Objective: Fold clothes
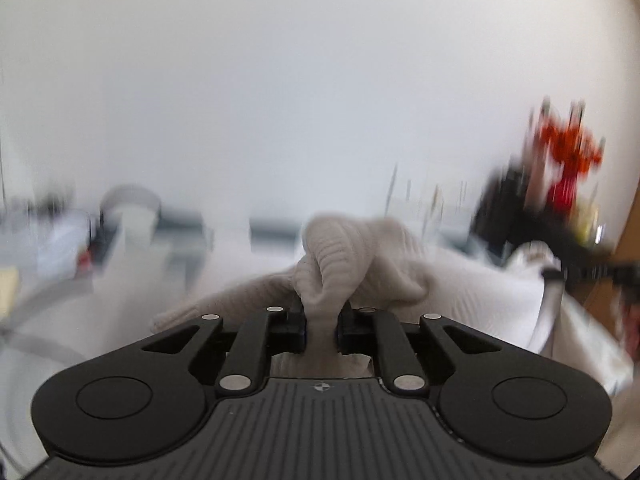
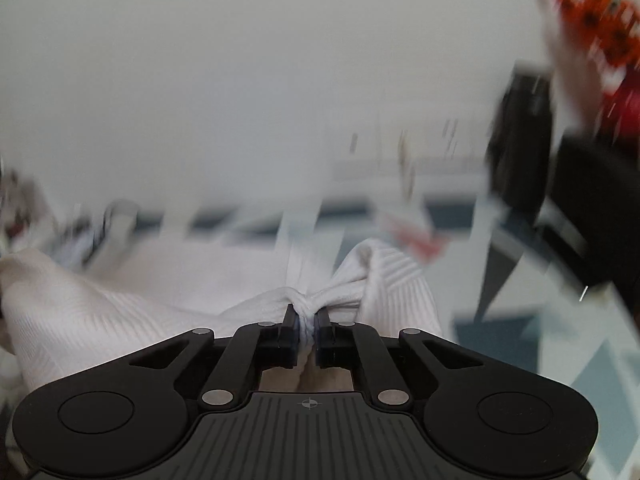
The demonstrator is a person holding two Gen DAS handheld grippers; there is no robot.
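Left gripper (image 1: pixel 321 330), right gripper (image 2: pixel 306 338): jaws clamped tight on cloth.

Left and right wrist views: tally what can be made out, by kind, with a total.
Tongs: 2, left tongs and right tongs, each shut on cloth.
Pale ribbed knit garment: 1; the white ribbed cloth in the right view may be the same piece.
Blurred red-orange thing: 1.
Total: 4.

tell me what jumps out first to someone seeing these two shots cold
The bunched pale ribbed knit garment stands out at the centre of the left wrist view, pinched by the left gripper. In the right wrist view, the right gripper clamps a gathered fold of white cloth. A blurred orange-red cluster stands out at the far right.
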